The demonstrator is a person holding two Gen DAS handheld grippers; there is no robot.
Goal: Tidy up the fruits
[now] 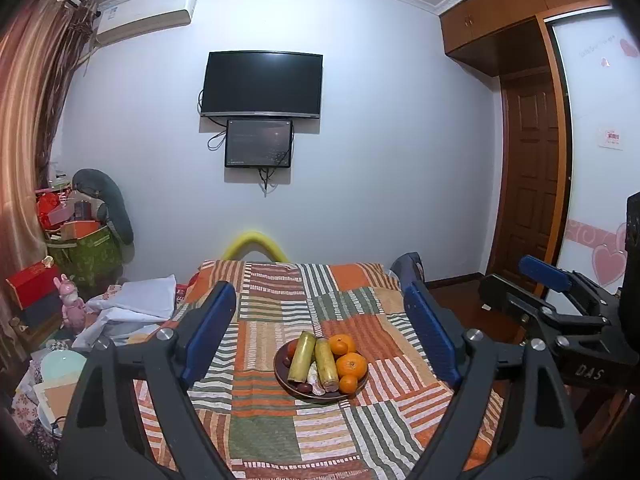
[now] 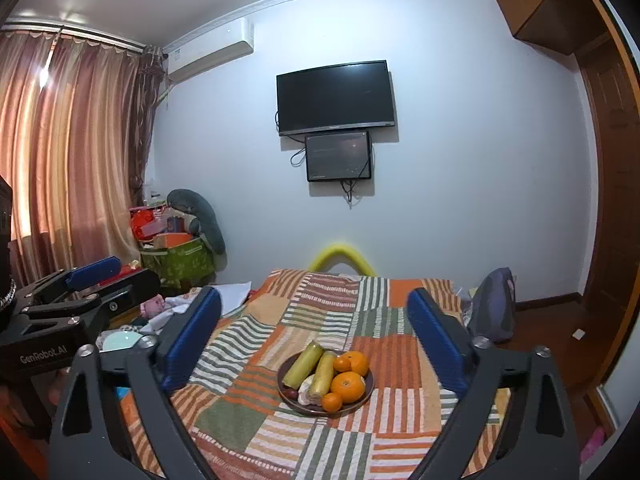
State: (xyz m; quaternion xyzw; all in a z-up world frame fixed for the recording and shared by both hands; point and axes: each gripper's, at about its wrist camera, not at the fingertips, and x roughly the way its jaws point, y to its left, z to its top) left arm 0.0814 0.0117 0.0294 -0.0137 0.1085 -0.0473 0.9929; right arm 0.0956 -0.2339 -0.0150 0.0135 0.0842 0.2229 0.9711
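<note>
Plate [image 1: 280, 364] w/ fruit sits mid-bed on the striped quilt [image 1: 272, 432]: two cane pieces [image 1: 302, 356] side by side, three oranges [image 1: 351, 365] to their right, dark red dates [image 1: 304, 387] at the near rim (something pale between, can't tell what). Left gripper [image 1: 320, 340] and right gripper [image 2: 316, 344] both hang above the quilt, fingers spread wide, holding nothing. TV [image 1: 262, 84] on far wall.
</note>
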